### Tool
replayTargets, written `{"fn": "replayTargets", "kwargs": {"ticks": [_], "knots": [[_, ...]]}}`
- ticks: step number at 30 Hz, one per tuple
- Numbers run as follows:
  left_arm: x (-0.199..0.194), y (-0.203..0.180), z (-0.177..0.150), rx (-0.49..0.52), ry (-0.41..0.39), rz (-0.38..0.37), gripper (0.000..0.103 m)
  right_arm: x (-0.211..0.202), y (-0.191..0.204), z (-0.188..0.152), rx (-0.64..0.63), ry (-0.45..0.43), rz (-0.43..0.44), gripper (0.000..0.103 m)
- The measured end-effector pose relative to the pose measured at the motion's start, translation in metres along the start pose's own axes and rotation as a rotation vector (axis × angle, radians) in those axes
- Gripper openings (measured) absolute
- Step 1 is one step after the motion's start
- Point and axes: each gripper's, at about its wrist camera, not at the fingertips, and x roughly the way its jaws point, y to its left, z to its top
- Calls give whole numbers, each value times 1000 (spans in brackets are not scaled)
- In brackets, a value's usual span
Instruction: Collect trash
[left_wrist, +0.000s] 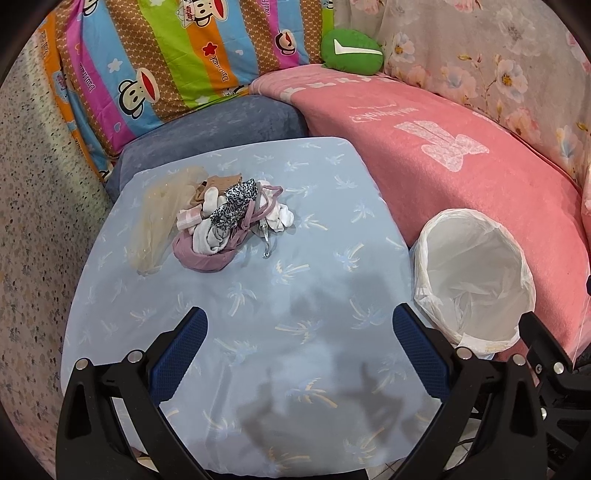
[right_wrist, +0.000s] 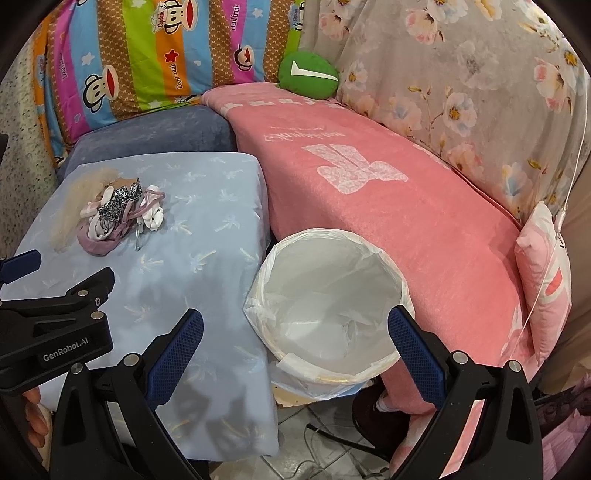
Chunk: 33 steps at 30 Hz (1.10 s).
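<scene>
A sofa covered with a pink blanket runs along the right side and behind the scene. In front of it stands the bench, which is covered with a light blue cloth printed with palm trees. A bin lined with a white bag stands at the right edge of the bench, between the bench and the sofa; it seems nearly empty, but its bottom is hard to see.

The trash, a small pile of cloth scraps, lies near the far left corner of the bench, well apart from the bin. It contains white, pink, mauve and leopard-print pieces.

The left gripper hovers over the near edge of the bench with its fingers wide apart and nothing between them. The right gripper hangs above the bin, also spread apart and empty.
</scene>
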Motion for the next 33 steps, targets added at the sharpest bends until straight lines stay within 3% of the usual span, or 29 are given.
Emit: {"fn": "replayTargets", "kwargs": {"ticks": [33], "knots": [[-10, -7, -3, 0, -31, 15, 96, -10, -14, -3, 26, -12, 7, 97]]}}
